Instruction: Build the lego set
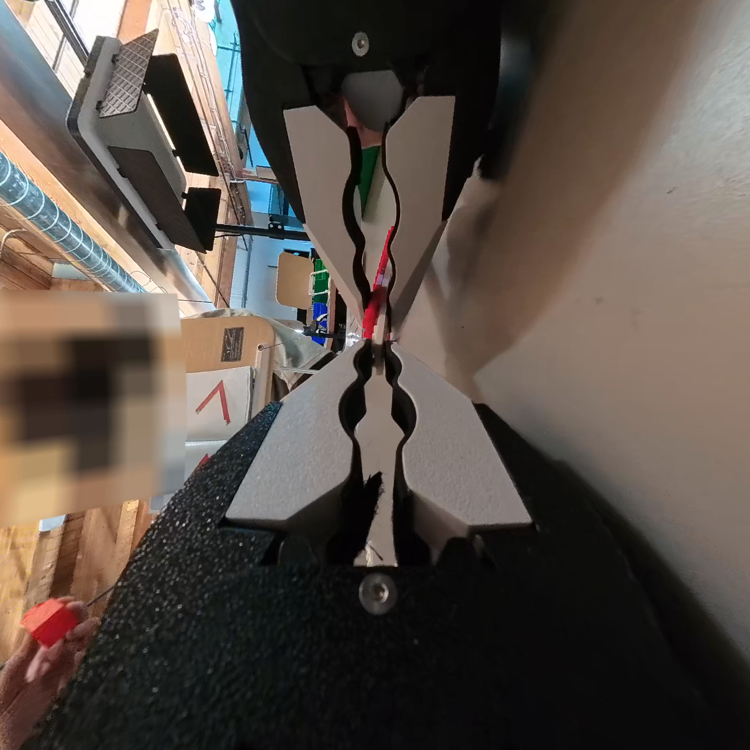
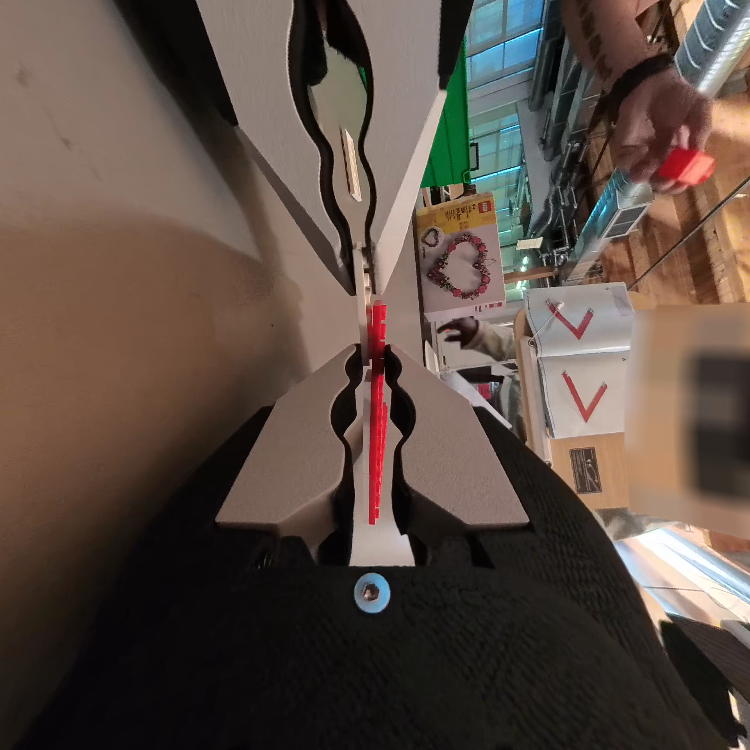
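Note:
A red studded lego plate [image 2: 377, 426] lies edge-on against a thin white plate [image 2: 362, 312]. My right gripper [image 2: 372, 353] is shut on this stack. My left gripper [image 2: 365, 288] faces it tip to tip and is shut on the white plate's far end. In the left wrist view my left gripper [image 1: 379, 347] pinches the white plate [image 1: 379, 361]. The red plate [image 1: 370, 320] runs on into the right gripper [image 1: 375, 300] just beyond. Both grippers are turned on their sides close above the beige table [image 2: 121, 284]. How far the plates reach between the fingers is hidden.
A person's hand holds a red block [image 2: 686, 168], also in the left wrist view [image 1: 50, 623]. A lego box with a heart wreath picture [image 2: 462, 251] stands on the table beyond. White sheets with red V marks [image 2: 580, 365] hang on a wooden board. Only a small space, under 4 cm, lies between the two pairs of fingers.

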A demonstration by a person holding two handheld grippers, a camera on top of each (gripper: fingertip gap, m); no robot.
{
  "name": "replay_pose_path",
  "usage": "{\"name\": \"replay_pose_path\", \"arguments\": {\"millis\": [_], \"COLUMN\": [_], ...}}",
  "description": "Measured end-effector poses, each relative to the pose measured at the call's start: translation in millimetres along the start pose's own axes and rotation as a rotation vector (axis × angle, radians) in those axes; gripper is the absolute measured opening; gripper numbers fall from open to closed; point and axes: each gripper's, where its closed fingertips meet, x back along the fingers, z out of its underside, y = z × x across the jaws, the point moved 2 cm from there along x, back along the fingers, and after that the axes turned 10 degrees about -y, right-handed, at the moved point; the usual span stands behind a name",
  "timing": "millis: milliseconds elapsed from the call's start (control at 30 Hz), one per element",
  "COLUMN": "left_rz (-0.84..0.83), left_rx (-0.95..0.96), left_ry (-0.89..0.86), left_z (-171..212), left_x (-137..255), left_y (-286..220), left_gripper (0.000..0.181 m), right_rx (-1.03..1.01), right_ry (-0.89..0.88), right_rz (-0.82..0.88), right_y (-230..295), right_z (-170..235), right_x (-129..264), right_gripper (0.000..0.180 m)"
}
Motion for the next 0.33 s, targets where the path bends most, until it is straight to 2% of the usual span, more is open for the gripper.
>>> {"name": "replay_pose_path", "arguments": {"millis": [333], "left_rz": [0.033], "left_rx": [0.094], "left_ry": [-0.105], "left_z": [-9.7], "left_x": [4.1], "left_y": [3.2], "left_gripper": [0.002], "right_rx": [-0.122], "right_ry": [-0.118], "right_rz": [-0.044], "right_y": [-1.2], "right_z": [-5.6], "right_x": [6.9], "right_gripper": [0.010]}}
